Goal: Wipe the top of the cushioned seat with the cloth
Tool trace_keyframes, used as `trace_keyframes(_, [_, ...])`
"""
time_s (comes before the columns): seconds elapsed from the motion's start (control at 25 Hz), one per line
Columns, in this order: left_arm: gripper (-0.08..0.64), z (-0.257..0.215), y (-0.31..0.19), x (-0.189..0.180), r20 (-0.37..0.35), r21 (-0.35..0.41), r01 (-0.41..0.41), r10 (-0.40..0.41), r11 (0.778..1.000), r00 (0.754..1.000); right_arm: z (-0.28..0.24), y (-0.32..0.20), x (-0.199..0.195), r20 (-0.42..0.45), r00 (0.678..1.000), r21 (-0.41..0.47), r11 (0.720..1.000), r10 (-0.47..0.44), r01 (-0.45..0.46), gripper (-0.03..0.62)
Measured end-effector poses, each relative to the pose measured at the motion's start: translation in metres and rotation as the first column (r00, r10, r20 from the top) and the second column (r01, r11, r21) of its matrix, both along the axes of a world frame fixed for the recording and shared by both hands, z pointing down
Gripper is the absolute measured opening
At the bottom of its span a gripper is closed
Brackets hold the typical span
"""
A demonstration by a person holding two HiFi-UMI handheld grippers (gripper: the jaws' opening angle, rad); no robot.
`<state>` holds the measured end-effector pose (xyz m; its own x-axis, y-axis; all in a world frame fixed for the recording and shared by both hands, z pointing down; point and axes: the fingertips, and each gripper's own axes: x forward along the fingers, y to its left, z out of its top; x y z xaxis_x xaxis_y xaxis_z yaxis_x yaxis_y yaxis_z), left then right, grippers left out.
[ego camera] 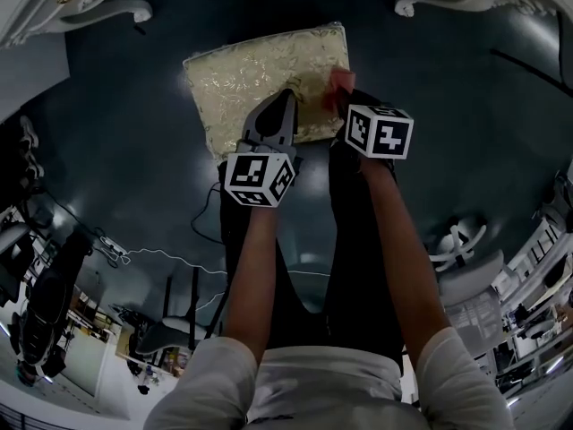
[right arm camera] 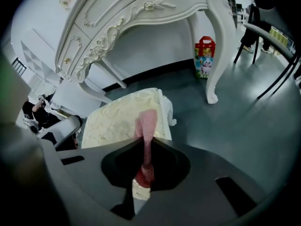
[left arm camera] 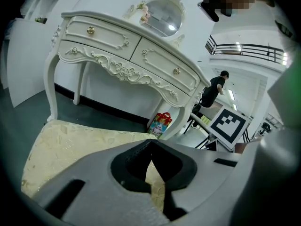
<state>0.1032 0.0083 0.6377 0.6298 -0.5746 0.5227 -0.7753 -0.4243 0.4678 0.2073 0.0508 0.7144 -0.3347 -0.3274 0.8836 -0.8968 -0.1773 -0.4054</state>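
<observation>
The cushioned seat (ego camera: 260,79) is cream with a gold pattern and stands on the dark floor in front of me. My right gripper (ego camera: 345,97) is shut on a pink cloth (ego camera: 338,81) at the seat's right near corner. In the right gripper view the pink cloth (right arm camera: 146,126) hangs pinched between the jaws of the right gripper (right arm camera: 145,147), just over the seat (right arm camera: 120,119). My left gripper (ego camera: 286,98) hovers over the seat's near edge, jaws together with nothing in them. The left gripper (left arm camera: 151,149) shows the seat (left arm camera: 70,142) under it.
A white carved dressing table (left arm camera: 127,55) stands beyond the seat, with one leg (right arm camera: 214,55) close to the seat's right side. A red gift bag (right arm camera: 204,58) leans by that leg. Cables (ego camera: 152,258) lie on the floor near my legs. Chairs and people are further off.
</observation>
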Motion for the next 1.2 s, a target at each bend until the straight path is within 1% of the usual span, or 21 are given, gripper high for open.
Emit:
trace_keyframes(0.08, [0.012,0.001,-0.001,0.003,0.002,0.001,-0.003,0.003,1.000,1.000,0.005,0.005,0.016,-0.021,0.999,-0.023,0.999,0.029,-0.030,0.027])
trace_keyframes(0.16, [0.012,0.002,-0.003,0.006,0.002,0.004,-0.007,0.007,1.000,1.000,0.011,0.010,0.029,-0.023,0.998,-0.047,0.997,0.066,-0.067,0.028])
trace_keyframes(0.36, [0.012,0.002,-0.006,0.008,0.000,0.001,-0.006,0.006,1.000,1.000,0.027,0.023,0.041,-0.034,0.995,-0.093,0.991,0.095,-0.097,0.028])
trace_keyframes(0.48, [0.012,0.001,-0.009,-0.001,0.002,0.002,0.011,-0.011,1.000,1.000,0.021,0.020,0.042,-0.037,0.993,-0.080,0.990,0.114,-0.116,0.027])
trace_keyframes(0.6, [0.012,-0.004,-0.009,-0.021,0.010,0.000,0.042,-0.042,0.999,0.999,0.001,0.015,0.027,-0.017,0.994,-0.036,0.994,0.106,-0.106,0.026])
trace_keyframes(0.72, [0.012,-0.013,-0.008,-0.049,0.019,0.001,0.067,-0.067,0.998,0.998,-0.020,0.009,-0.007,0.026,0.997,0.001,0.998,0.066,-0.066,0.027])
trace_keyframes(0.88, [0.012,-0.018,-0.008,-0.097,0.038,0.005,0.107,-0.107,0.994,0.994,-0.032,0.005,-0.078,0.085,0.996,0.017,1.000,-0.021,0.020,0.028])
trace_keyframes(1.04, [0.012,-0.018,-0.010,-0.150,0.060,0.015,0.158,-0.159,0.987,0.986,-0.030,0.006,-0.156,0.139,0.983,0.018,0.993,-0.121,0.119,0.028])
trace_keyframes(1.2, [0.012,-0.015,-0.008,-0.200,0.095,0.019,0.191,-0.192,0.981,0.977,-0.026,0.007,-0.222,0.180,0.963,0.026,0.979,-0.203,0.201,0.028])
